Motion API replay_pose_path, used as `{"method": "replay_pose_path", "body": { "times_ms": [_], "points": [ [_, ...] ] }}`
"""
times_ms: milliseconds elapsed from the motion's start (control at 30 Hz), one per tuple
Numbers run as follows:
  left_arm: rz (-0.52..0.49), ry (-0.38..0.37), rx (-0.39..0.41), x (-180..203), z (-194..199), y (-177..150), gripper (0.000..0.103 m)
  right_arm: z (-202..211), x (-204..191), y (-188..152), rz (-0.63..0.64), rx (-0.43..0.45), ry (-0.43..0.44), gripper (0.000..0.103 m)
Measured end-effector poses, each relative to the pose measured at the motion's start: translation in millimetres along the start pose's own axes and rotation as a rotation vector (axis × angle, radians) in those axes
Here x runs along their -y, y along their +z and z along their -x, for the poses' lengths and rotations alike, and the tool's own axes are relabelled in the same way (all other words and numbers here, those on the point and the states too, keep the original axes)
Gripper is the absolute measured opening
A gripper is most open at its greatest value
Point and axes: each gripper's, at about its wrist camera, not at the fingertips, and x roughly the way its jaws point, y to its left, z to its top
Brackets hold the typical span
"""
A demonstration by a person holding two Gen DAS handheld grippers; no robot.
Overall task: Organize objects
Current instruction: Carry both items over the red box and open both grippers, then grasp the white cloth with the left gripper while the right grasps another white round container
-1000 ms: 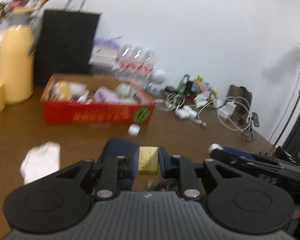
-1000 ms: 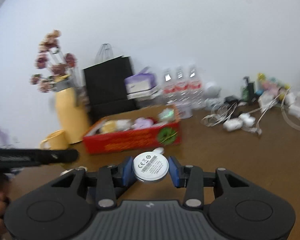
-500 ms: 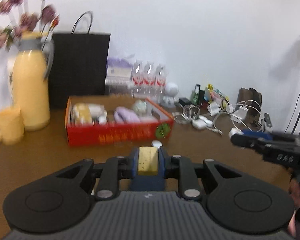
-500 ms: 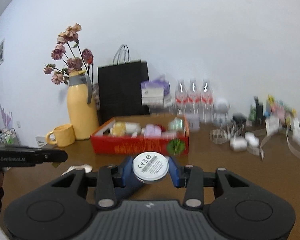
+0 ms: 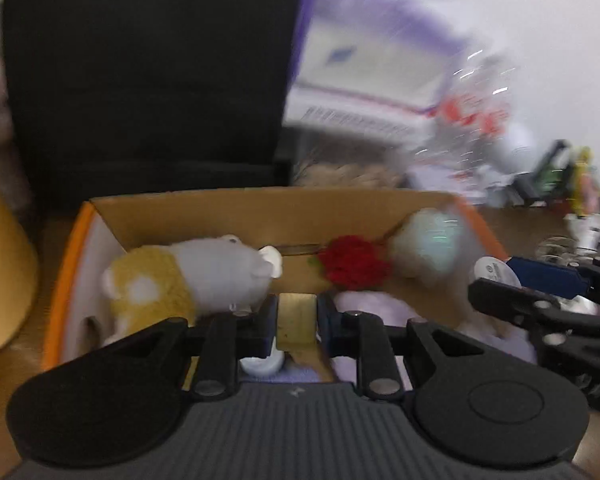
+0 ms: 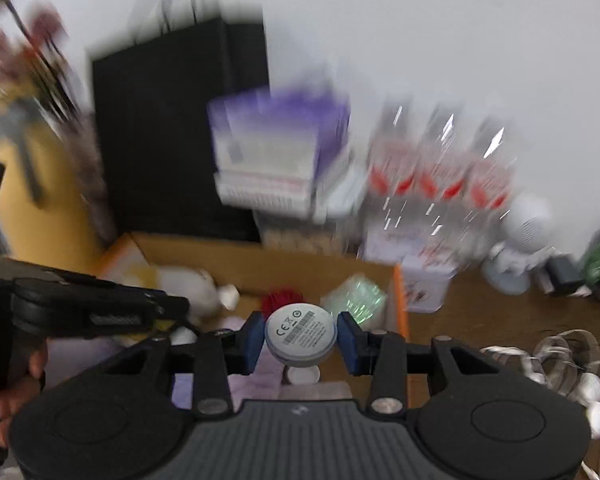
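— Over the cardboard box (image 5: pixel 260 208), what's each hand carrying?
— Left gripper (image 5: pixel 298 320): jaws narrow, clamped on a small yellow block (image 5: pixel 298 318), probably light and stiff. Right gripper (image 6: pixel 300 338): jaws half-wide, pinching a white round puck (image 6: pixel 300 336) by its rim; smooth, likely slippery, so the rim grip suits it

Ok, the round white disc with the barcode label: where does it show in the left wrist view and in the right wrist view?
Left wrist view: the white disc sits at the right edge, gripped in the right gripper, just past the box's right wall.
Right wrist view: the disc is at lower centre, clamped between the blue pads.
Shared landmark: the red pompom inside the cardboard box.
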Motion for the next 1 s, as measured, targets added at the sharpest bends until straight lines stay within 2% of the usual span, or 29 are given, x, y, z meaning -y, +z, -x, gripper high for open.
{"method": "replay_pose_path", "body": {
  "times_ms": [67, 133, 167, 200, 300, 333, 367, 500, 533, 633, 700, 767, 900, 1000],
  "points": [
    [-0.004, 0.02, 0.019, -0.4, -16.4, 5.0, 0.027, -35.9, -2.1, 4.9, 0.016, -0.042, -0.058, 0.038],
    [-0.006, -0.009, 0.041, 0.6, -17.0, 7.7, 0.033, -59.9, -0.6, 8.5, 0.008, -0.077, -0.082, 0.039],
    [-0.008, -0.029, 0.059, 0.3, -13.9, 7.4, 0.04, -65.5, 1.5, 8.6, -0.016, -0.084, -0.083, 0.041],
    [-0.02, -0.037, 0.075, 1.6, -8.9, 6.3, 0.041, -67.0, 3.6, 8.5, -0.041, -0.083, -0.076, 0.045],
    [-0.074, -0.029, 0.122, 3.4, 16.4, 2.3, 0.045, -56.2, 6.5, 9.3, -0.067, -0.05, -0.063, 0.052],
    [-0.081, -0.03, 0.131, 5.5, 28.3, 1.6, 0.05, -48.7, 6.5, 10.0, -0.068, -0.041, -0.056, 0.053],
    [-0.086, -0.029, 0.138, 7.4, 38.8, 3.1, 0.055, -38.5, 5.6, 11.0, -0.067, -0.028, -0.052, 0.055],
    [-0.11, -0.001, 0.154, 15.4, 85.7, -5.1, 0.062, 13.0, -4.0, 12.2, -0.035, 0.026, -0.063, 0.061],
    [-0.117, 0.011, 0.164, 18.2, 101.1, -10.2, 0.067, 27.6, -6.6, 10.9, -0.029, 0.041, -0.057, 0.062],
    [-0.178, 0.015, 0.239, 29.3, 160.9, -42.3, 0.083, 86.3, -14.5, -5.2, -0.015, 0.099, -0.019, 0.069],
    [-0.211, 0.005, 0.291, 34.0, 197.2, -70.9, 0.089, 125.8, -19.2, -27.1, -0.006, 0.138, 0.007, 0.08],
    [-0.221, -0.048, 0.344, 34.9, 237.4, -109.2, 0.103, 163.2, -23.8, -57.2, 0.011, 0.187, 0.02, 0.082],
    [-0.205, -0.101, 0.393, 37.6, 292.6, -185.5, 0.103, 225.4, -39.0, -131.4, 0.06, 0.294, -0.081, 0.086],
    [-0.169, -0.127, 0.446, 35.0, 328.5, -252.3, 0.103, 270.0, -50.5, -189.0, 0.034, 0.329, -0.075, 0.09]
  ]
}}
